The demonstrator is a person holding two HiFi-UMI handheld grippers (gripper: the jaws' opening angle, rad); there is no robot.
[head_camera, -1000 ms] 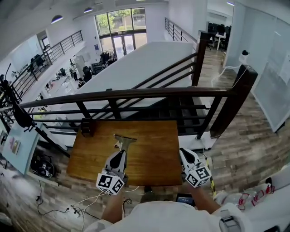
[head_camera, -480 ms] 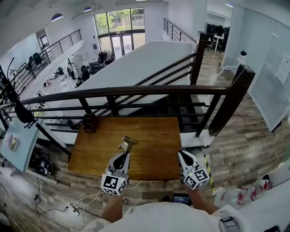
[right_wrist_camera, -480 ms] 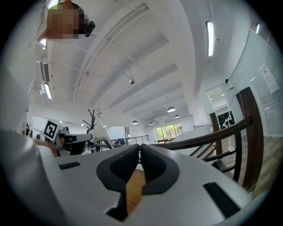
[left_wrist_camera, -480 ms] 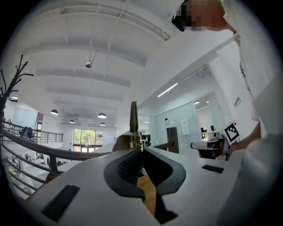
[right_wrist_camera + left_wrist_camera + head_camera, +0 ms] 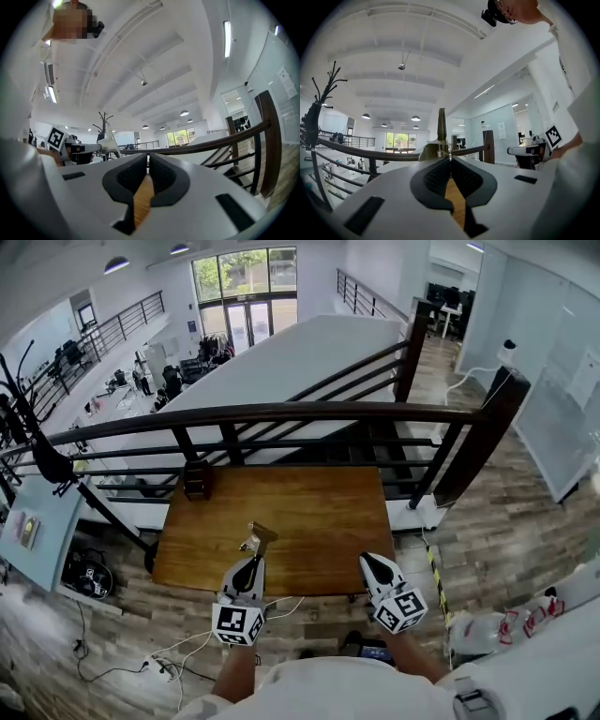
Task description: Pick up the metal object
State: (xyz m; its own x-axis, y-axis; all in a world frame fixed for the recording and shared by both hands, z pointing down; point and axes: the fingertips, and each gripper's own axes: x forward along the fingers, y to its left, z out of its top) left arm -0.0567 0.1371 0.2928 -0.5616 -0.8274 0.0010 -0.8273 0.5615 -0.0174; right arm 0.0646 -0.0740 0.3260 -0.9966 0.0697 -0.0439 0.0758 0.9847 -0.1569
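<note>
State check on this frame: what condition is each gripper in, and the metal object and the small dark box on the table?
left gripper: fingers shut on the metal object.
right gripper: fingers together, nothing between them.
metal object: held at its lower end, sticking upward, apparently clear of the table.
dark box: standing at the table's far left corner, apart from both grippers.

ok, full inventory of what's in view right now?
table: 1, brown wood, centre, in front of the railing
metal object: 1, silver-brass, over the table's near edge, clamped in the left hand-held gripper
small box: 1, dark, at the table's far left corner
railing: 1, dark wood, behind the table
coat stand: 1, black, far left
cables: several, white and black, on the floor, near left
left hand-held gripper: 1, white, shut on the metal object
right hand-held gripper: 1, white, empty, jaws together
</note>
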